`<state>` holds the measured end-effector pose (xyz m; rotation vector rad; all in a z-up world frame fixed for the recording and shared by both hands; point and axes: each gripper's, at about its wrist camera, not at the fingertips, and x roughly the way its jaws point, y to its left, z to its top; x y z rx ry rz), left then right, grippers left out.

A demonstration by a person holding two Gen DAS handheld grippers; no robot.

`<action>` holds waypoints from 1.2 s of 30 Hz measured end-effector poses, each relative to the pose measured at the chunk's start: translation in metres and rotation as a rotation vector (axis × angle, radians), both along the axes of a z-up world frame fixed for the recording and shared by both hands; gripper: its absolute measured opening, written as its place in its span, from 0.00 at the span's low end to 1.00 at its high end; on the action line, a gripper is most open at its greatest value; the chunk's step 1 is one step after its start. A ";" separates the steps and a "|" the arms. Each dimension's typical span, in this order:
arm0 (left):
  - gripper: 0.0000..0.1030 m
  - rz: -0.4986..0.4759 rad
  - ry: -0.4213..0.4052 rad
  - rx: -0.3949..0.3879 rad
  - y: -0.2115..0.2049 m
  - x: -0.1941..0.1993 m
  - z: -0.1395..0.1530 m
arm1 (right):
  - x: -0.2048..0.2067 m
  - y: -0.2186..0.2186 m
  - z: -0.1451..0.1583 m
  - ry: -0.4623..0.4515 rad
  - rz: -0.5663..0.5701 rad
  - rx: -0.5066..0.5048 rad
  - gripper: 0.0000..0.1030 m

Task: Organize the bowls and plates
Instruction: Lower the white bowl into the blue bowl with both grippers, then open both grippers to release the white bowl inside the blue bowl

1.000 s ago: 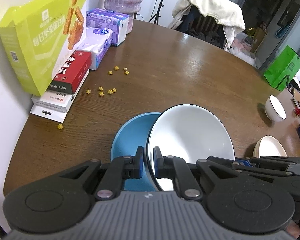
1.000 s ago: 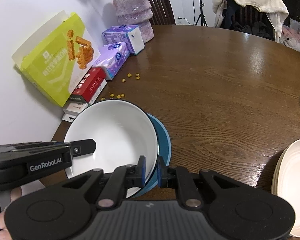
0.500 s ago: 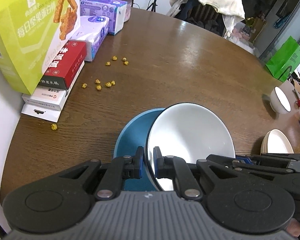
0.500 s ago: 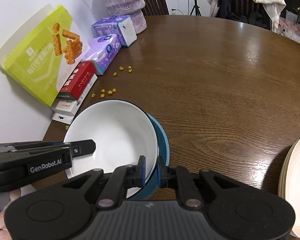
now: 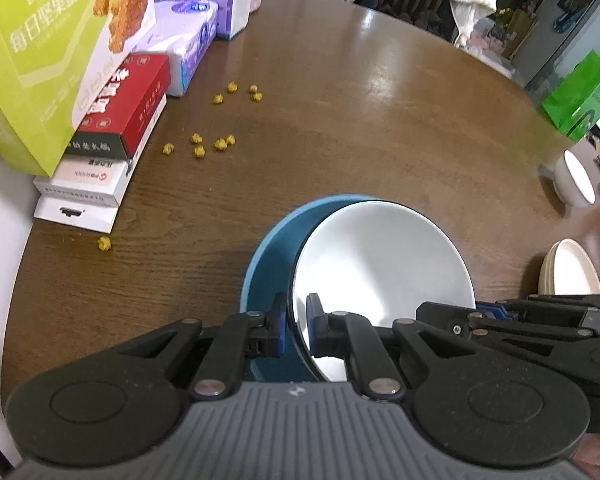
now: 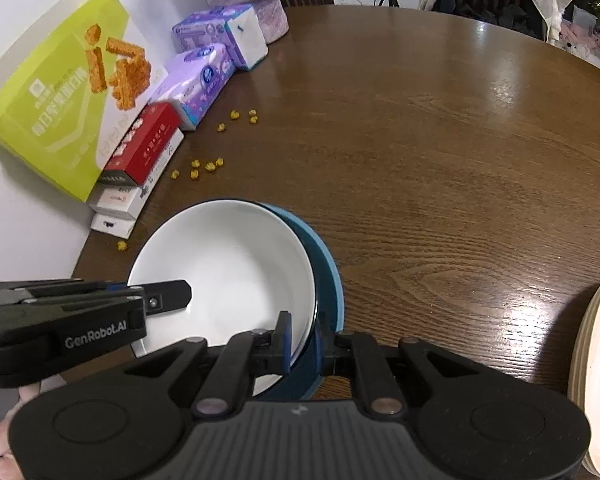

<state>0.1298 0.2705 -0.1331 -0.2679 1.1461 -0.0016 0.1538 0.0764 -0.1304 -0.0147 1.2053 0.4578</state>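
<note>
A white bowl [image 5: 380, 268] [image 6: 224, 268] sits tilted inside a blue bowl [image 5: 272, 248] [image 6: 328, 276], both held above the brown table. My left gripper [image 5: 297, 322] is shut on the white bowl's near left rim. My right gripper [image 6: 302, 338] is shut on the right rims of the white and blue bowls together. Each gripper shows in the other's view, the right [image 5: 540, 320] and the left [image 6: 80, 316]. A stack of cream plates [image 5: 568, 268] [image 6: 596, 376] lies at the right. A small white bowl [image 5: 574, 178] stands at the far right edge.
Boxes line the wall at the left: a green snack box [image 5: 52, 52], a red box [image 5: 124, 112] on white boxes, purple tissue packs [image 5: 180, 48]. Yellow crumbs [image 5: 216, 144] are scattered on the table [image 5: 360, 120]. A green bag [image 5: 580, 96] stands beyond the table.
Both grippers have carried the two bowls forward and a little left over the table, toward the boxes. The grips have not changed.
</note>
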 end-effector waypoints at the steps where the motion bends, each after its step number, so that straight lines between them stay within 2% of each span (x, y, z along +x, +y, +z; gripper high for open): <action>1: 0.10 -0.003 0.007 0.003 0.000 0.000 -0.001 | 0.001 0.001 -0.001 0.008 0.004 -0.004 0.11; 6: 0.10 -0.024 0.037 0.021 0.000 0.004 -0.006 | 0.004 0.006 -0.007 0.038 0.014 -0.023 0.11; 26: 0.11 -0.072 0.113 0.035 -0.003 0.015 -0.011 | 0.009 0.025 -0.009 0.017 0.030 -0.143 0.10; 36: 0.11 -0.062 0.109 0.032 -0.002 0.012 -0.007 | 0.010 0.028 -0.009 0.009 0.024 -0.169 0.09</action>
